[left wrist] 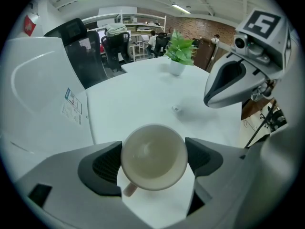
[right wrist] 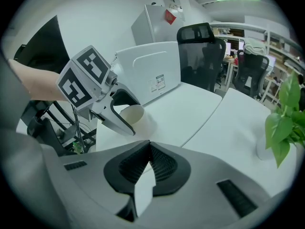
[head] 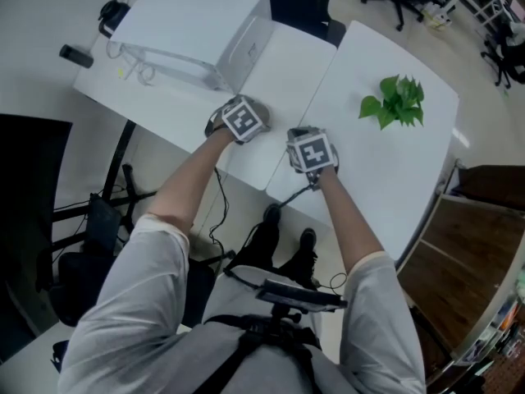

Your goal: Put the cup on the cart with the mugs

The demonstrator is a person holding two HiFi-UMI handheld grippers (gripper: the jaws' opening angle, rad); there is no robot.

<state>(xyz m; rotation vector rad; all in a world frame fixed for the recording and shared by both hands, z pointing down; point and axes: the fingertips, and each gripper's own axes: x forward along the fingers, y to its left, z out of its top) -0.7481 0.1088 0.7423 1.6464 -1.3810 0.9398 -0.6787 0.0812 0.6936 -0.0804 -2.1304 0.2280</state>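
Left gripper view, cup [left wrist: 153, 157] between left gripper's [left wrist: 153, 151] wide-set fingers [left wrist: 106, 168], gripped at its sides

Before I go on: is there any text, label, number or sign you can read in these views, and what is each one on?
No text here can be read.
Sticker on the white box: print too small to read.
Red sign in the background: blurred, unreadable.
Square markers on the gripper cubes: black-and-white patterns, no letters.
Cup: no print visible.
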